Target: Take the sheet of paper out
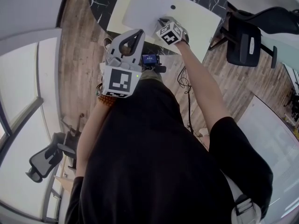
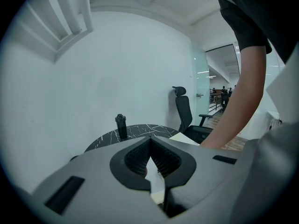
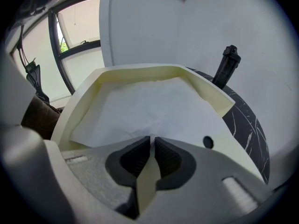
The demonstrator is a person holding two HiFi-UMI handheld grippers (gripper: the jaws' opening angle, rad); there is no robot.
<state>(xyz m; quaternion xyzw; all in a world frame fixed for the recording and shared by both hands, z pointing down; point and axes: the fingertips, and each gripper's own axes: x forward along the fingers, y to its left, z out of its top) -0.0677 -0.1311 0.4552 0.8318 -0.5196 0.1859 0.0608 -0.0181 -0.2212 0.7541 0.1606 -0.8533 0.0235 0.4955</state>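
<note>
The round dark tabletop (image 1: 100, 3) carries an open cream folder (image 3: 83, 107), which lies across the near edge so its mouth faces the person. This makes it easy to reach into. The sheet of paper (image 3: 149, 104) lies flat inside the folder, between its raised side flaps and not yet drawn out. The right hand-held gripper (image 3: 151, 140) is low at the sheet's near edge. Its jaws are pressed almost together just where the paper puckers, so it appears to pinch that edge ready to pull it toward the person. The left hand-held gripper (image 2: 150, 141) is closed on nothing and is held up off the tabletop near the person's chest, probably to stay clear of the pull. A small black bottle (image 3: 227, 64) stands upright near the far edge, beside the folder and out of the way.
</note>
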